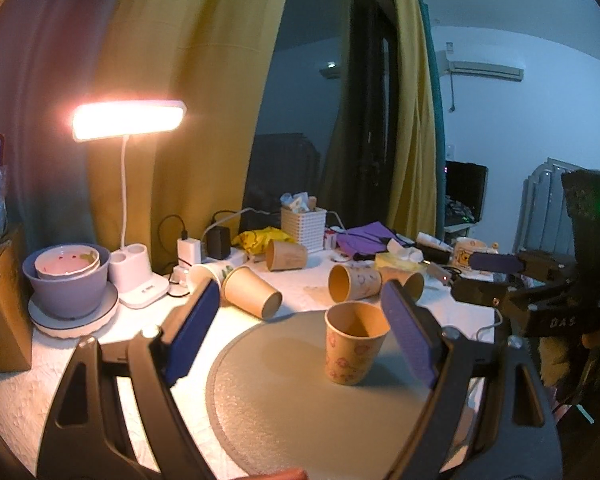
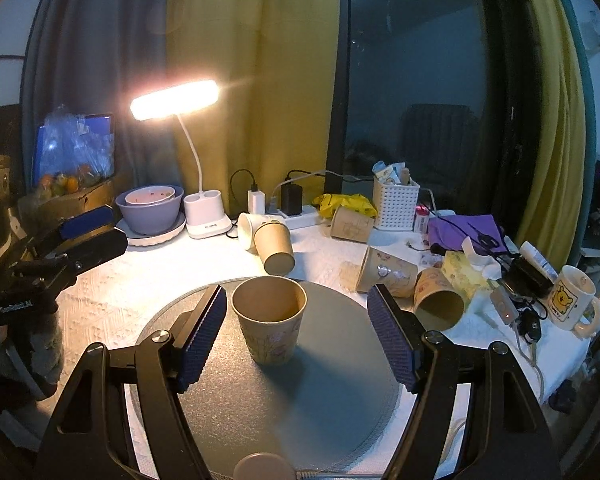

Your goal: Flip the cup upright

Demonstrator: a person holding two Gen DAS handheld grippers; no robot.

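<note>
Cup [image 2: 269, 318] standing upright at centre frame on the grey mat [image 2: 320, 400], both grippers' jaws spread wide and gripping nothing, risking being toppled if either blue pad [image 2: 392, 336] is clipping its rim.

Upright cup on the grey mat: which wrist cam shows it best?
Right wrist. The upright cup sits near centre between the open pads of the right hand-held gripper, rim, inside and base all visible on the grey mat. The left wrist view also shows it whole, but off-centre, close beside one pad.
</note>
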